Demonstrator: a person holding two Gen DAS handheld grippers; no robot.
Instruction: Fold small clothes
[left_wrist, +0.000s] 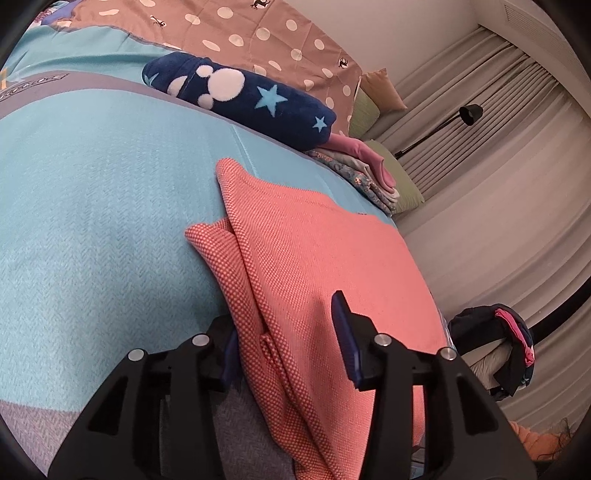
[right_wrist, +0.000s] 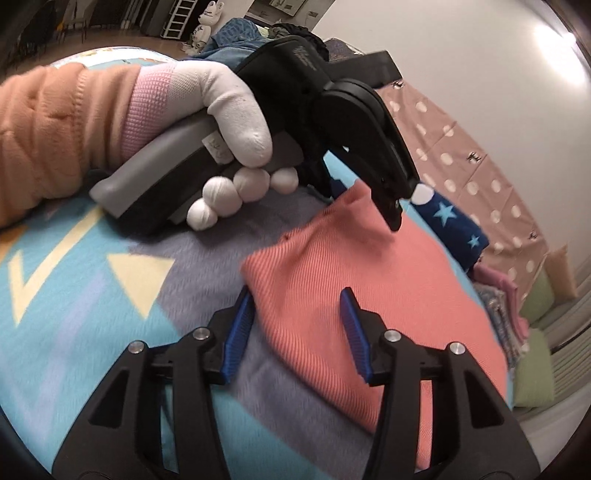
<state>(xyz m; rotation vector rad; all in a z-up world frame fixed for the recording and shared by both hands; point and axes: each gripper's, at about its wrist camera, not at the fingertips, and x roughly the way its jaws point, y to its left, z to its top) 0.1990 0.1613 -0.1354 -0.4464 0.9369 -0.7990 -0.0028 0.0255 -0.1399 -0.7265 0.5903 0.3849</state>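
A coral pink knit garment (left_wrist: 317, 251) lies partly folded on the turquoise bedspread (left_wrist: 96, 192). My left gripper (left_wrist: 288, 325) is open, its jaws straddling the garment's near folded edge. In the right wrist view the same garment (right_wrist: 369, 280) lies ahead of my right gripper (right_wrist: 295, 306), which is open over its near corner. The left gripper (right_wrist: 373, 199), held by a white-gloved hand (right_wrist: 229, 110), sits on the garment's far corner; its fingertips are hard to see there.
A rolled navy blanket with stars (left_wrist: 243, 96) lies behind the garment. A stack of folded clothes (left_wrist: 362, 170) sits at the bed's right edge. A polka-dot quilt (left_wrist: 266, 33) covers the back. Curtains and a black lamp (left_wrist: 469, 114) stand beyond.
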